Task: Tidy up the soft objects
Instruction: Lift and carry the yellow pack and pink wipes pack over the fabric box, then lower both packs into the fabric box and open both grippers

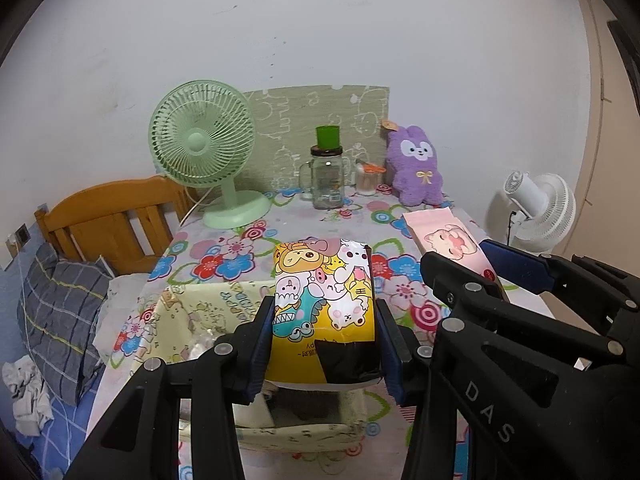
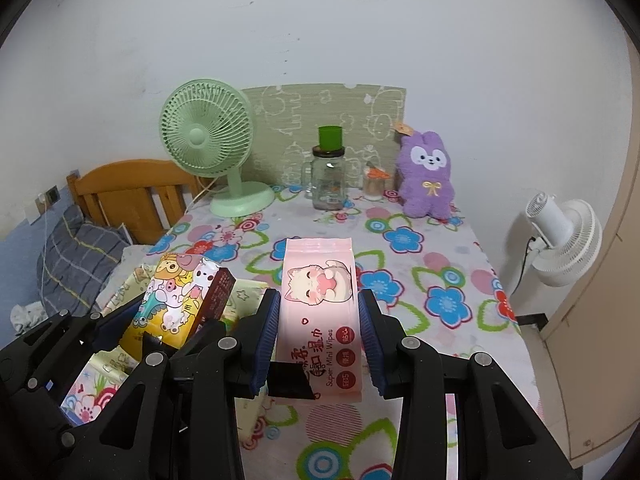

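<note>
Left tongs (image 1: 325, 336) clamp yellow pack (image 1: 324, 304); right tongs (image 2: 319, 340) clamp pink wipes (image 2: 320, 312).

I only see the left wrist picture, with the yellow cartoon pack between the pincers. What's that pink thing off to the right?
Observer: The right wrist view shows the pink pack printed "Super Mini Wipes".
Operator: Is something gripping it?
Observer: Yes, the right gripper clamps it by both long sides.
Operator: And my yellow one, from there?
Observer: The yellow pack has a dark brown printed side panel.
</note>
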A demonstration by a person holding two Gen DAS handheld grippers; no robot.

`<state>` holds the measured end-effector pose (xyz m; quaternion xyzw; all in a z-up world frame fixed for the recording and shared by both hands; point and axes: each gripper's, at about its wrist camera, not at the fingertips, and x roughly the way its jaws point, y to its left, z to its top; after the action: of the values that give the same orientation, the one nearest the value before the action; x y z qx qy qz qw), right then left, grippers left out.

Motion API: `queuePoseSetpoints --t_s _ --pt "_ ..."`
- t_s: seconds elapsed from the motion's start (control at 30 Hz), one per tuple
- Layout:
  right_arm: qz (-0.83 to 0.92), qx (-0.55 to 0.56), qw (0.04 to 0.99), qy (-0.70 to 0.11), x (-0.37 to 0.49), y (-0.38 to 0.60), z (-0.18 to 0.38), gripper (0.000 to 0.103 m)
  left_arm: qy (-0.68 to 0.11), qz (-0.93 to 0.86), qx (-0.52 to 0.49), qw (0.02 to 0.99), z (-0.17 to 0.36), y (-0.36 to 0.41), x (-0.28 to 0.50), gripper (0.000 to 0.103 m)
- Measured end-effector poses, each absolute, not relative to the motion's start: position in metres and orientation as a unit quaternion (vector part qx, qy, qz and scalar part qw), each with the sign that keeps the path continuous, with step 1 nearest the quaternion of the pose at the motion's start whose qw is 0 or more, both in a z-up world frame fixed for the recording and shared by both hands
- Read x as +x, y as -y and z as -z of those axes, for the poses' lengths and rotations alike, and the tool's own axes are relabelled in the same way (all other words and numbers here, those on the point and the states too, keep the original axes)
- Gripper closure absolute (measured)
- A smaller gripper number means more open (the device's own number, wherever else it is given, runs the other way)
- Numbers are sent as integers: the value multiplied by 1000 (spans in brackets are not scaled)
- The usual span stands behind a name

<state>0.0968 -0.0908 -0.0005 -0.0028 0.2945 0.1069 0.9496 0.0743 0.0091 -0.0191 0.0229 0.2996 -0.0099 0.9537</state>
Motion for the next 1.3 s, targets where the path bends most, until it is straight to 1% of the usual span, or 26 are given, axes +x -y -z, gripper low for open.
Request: queuePoseSetpoints --t_s 0.87,1.13,1.2,1.23,1.27,1.3 --pt "-190 -4 927 -324 121 14 25 60 -323 -51 15 945 47 -76 88 54" --pt "-209 -1 916 -341 126 -4 36 60 -332 -61 14 941 57 -90 91 52" --pt "-210 -1 915 -345 127 -7 38 60 -335 -62 14 940 59 -93 92 51" --pt "-210 -1 914 -347 128 -8 39 60 -337 -63 13 939 61 -94 93 49" --pt "-210 -2 913 -349 128 -9 41 60 -340 -65 12 938 62 -95 94 43" --pt "-211 -2 912 -351 129 -10 42 60 -343 -66 11 937 63 -96 94 40"
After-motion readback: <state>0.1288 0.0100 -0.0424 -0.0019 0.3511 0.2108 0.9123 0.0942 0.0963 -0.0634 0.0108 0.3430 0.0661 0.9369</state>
